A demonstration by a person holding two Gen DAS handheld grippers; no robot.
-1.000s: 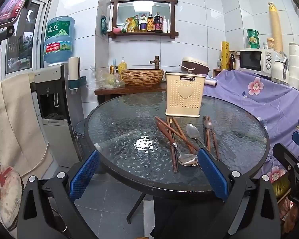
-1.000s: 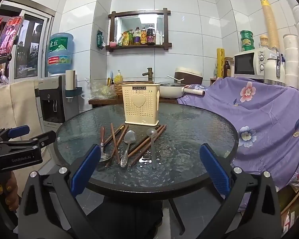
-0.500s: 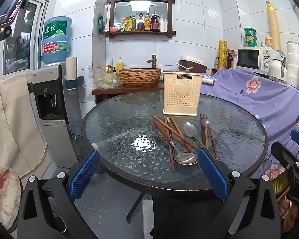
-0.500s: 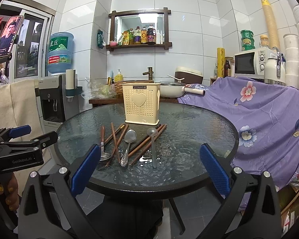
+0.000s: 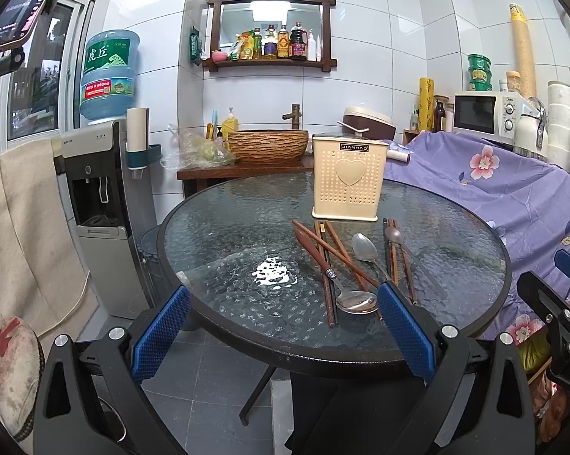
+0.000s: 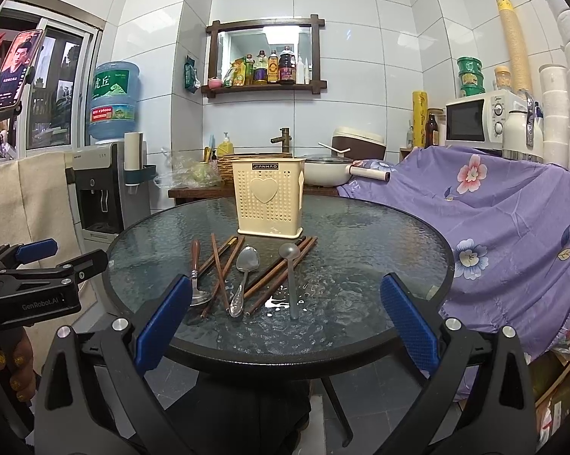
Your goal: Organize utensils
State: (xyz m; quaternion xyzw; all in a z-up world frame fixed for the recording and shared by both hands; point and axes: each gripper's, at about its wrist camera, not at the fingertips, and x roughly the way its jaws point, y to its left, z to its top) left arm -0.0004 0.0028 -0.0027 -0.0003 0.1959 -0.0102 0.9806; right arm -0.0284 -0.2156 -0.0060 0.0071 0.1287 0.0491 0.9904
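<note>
A cream perforated utensil holder [image 5: 347,178] [image 6: 269,199] stands upright on the round glass table [image 5: 224,235] [image 6: 379,250]. In front of it lie several brown chopsticks [image 5: 324,250] [image 6: 218,265], a wooden-handled spoon [image 5: 355,300] [image 6: 195,261], a steel spoon [image 5: 364,247] [image 6: 245,271] and a grey spoon [image 5: 394,236] [image 6: 291,276]. My left gripper [image 5: 281,326] is open and empty at the table's near edge. My right gripper [image 6: 285,318] is open and empty at the near edge. The left gripper also shows in the right wrist view [image 6: 49,265].
A water dispenser [image 5: 95,197] stands left of the table. A purple flowered cloth [image 5: 512,197] covers furniture on the right. Behind the table are a wooden counter with a basket sink [image 5: 267,146], a pan [image 6: 328,170] and a microwave [image 6: 478,119].
Both views have shifted only slightly; the left gripper has drifted a little nearer the table. The utensils have not moved.
</note>
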